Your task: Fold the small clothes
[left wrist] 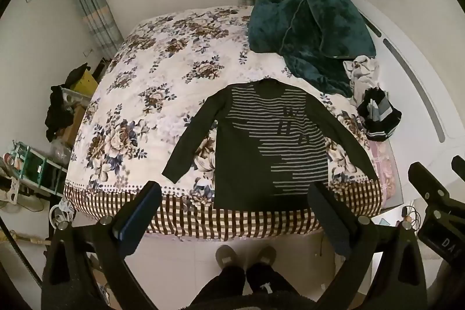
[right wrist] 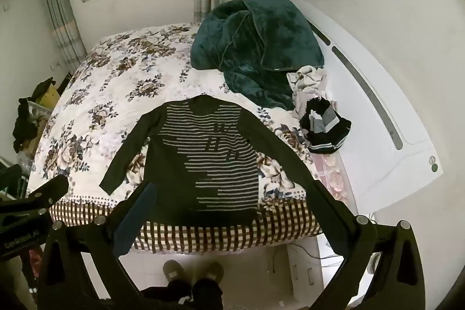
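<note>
One dark striped sweater [left wrist: 261, 147] lies flat on the bed, ahead of both your grippers, sleeves spread.

Your left gripper [left wrist: 234, 208] and right gripper [right wrist: 232, 208] each hold two fingers wide apart, gripping nothing, and the sweater's hem sits between their tips. Beyond the fingertips lie one teal blanket [left wrist: 308, 31], one pale crumpled garment [left wrist: 361, 69] and one dark striped bundle [left wrist: 377, 115]. Only the right view shows the white headboard's [right wrist: 407, 144] round emblem.
</note>
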